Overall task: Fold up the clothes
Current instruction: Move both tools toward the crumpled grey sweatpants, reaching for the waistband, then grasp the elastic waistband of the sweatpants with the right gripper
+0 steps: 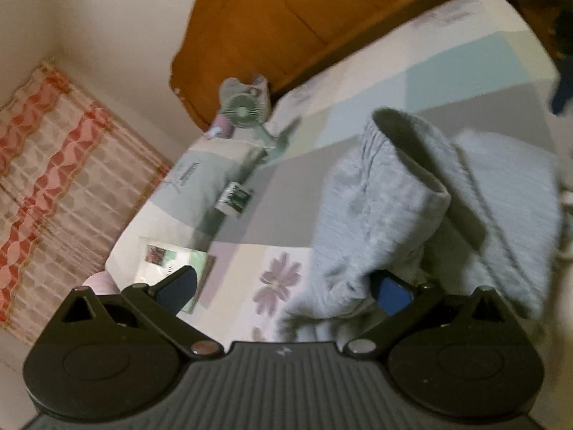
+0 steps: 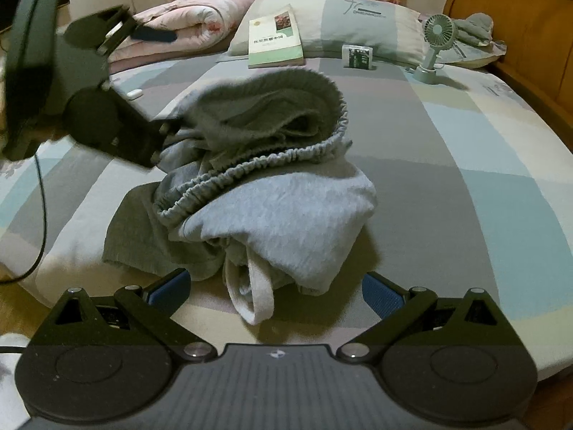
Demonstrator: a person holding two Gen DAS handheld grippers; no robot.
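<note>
Mid-bed [image 2: 465, 165], grey sweatpants [image 2: 272, 186] sit crumpled, elastic waistband [image 2: 286, 159] on top. Soft, limp, light fleece; waistband looks like the firmest grab. Left gripper [image 2: 157, 82] at 9 o'clock, jaws spread, one finger touching cloth. Right gripper [image 2: 275, 292] at 6 o'clock, jaws spread, holding nothing.

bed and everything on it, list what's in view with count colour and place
grey sweatpants: 1, crumpled mid-bed
bed sheet: 1, pastel patchwork
pillow: 1, grey-cream, far end
book: 1, white-green, against pillow
small box: 1, dark-white, beside book
fan: 1, pale green, upright by headboard
quilt: 1, pink, rolled far left
headboard: 1, wooden
curtain: 1, pink-cream
left hand-held gripper: open, one finger at the sweatpants
right hand-held gripper: open, before the sweatpants
</note>
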